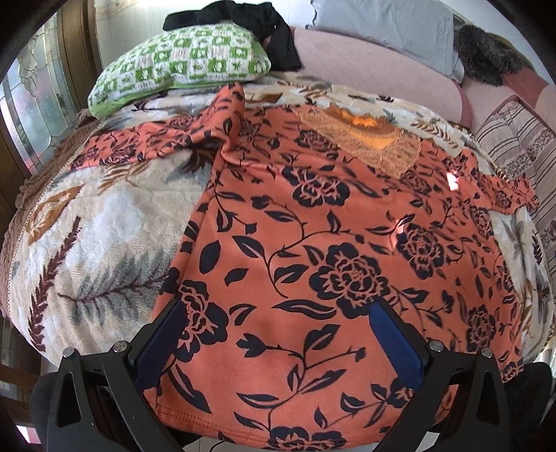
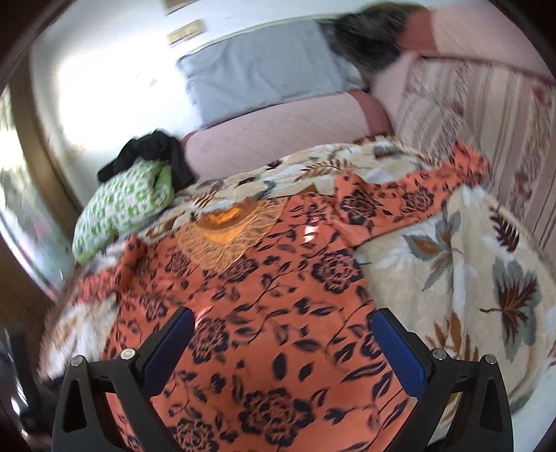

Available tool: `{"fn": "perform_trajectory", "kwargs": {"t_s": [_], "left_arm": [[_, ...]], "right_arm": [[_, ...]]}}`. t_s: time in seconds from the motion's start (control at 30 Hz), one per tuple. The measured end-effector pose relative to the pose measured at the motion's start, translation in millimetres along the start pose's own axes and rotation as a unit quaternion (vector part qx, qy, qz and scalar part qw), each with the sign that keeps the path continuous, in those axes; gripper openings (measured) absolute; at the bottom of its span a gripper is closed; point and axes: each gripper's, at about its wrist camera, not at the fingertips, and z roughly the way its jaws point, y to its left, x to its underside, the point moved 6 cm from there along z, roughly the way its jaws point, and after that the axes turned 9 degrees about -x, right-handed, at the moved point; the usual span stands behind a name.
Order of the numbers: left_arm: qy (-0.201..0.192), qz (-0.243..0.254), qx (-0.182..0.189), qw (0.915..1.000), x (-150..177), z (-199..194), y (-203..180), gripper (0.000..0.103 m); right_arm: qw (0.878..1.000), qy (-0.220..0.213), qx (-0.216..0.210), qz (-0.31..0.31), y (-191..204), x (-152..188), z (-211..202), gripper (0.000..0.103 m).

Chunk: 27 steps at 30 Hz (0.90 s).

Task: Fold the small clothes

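Observation:
An orange top with dark navy flowers [image 1: 312, 236] lies spread flat on a cream leaf-print blanket [image 1: 87, 236], its embroidered neckline [image 1: 368, 139] at the far end and both sleeves out to the sides. My left gripper [image 1: 278, 309] hovers open above the hem, blue pads wide apart with nothing between them. In the right wrist view the same top [image 2: 264, 313] fills the lower middle, one sleeve [image 2: 417, 194] stretching right. My right gripper [image 2: 281, 316] is open over the top's lower right part, holding nothing. That view is blurred.
A green-and-white checked pillow [image 1: 180, 62] with a black garment [image 1: 257, 24] on it lies at the far left. Pink cushions [image 1: 375, 66], a grey pillow [image 1: 389, 24] and a striped cover [image 1: 521, 153] bound the back and right. Bare blanket [image 2: 469, 278] lies right of the top.

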Motion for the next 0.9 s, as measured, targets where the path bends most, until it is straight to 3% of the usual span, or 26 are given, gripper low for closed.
{"fn": "perform_trajectory", "kwargs": {"t_s": [0.13,0.27,0.47,0.53,0.6,0.7,0.8,0.83,0.9], "left_arm": [[0.018,0.002,-0.001,0.9998,-4,24,-1,0.103],[0.012,-0.004,-0.011,0.9999,-15,42,-3,0.103],[-0.021,-0.02,-0.028,0.9992,-42,55,0,0.103],[-0.018,-0.024,-0.03,0.9991,-48,60,2,0.103],[-0.015,-0.023,-0.034,0.999,-51,66,3,0.103],[-0.005,-0.018,-0.039,0.9991,-50,74,5,0.103],[0.002,-0.025,-0.036,0.999,-48,78,11,0.103],[-0.001,-0.029,-0.034,0.999,-48,77,13,0.103],[-0.008,-0.036,-0.031,0.9988,-48,75,19,0.103]], "right_arm": [[0.989,-0.051,-0.039,0.132,-102,-60,0,0.103],[0.969,-0.093,-0.024,0.229,-207,-116,13,0.101],[0.944,-0.108,0.025,0.311,-332,-177,59,0.075],[0.936,-0.106,0.027,0.333,-356,-187,78,0.066],[0.93,-0.098,0.026,0.353,-371,-192,96,0.064],[0.93,-0.093,0.02,0.354,-380,-203,119,0.061],[0.934,-0.082,0.041,0.344,-384,-215,130,0.015],[0.941,-0.08,0.049,0.325,-375,-219,130,0.006],[0.96,-0.088,0.046,0.263,-343,-240,124,0.006]]}}
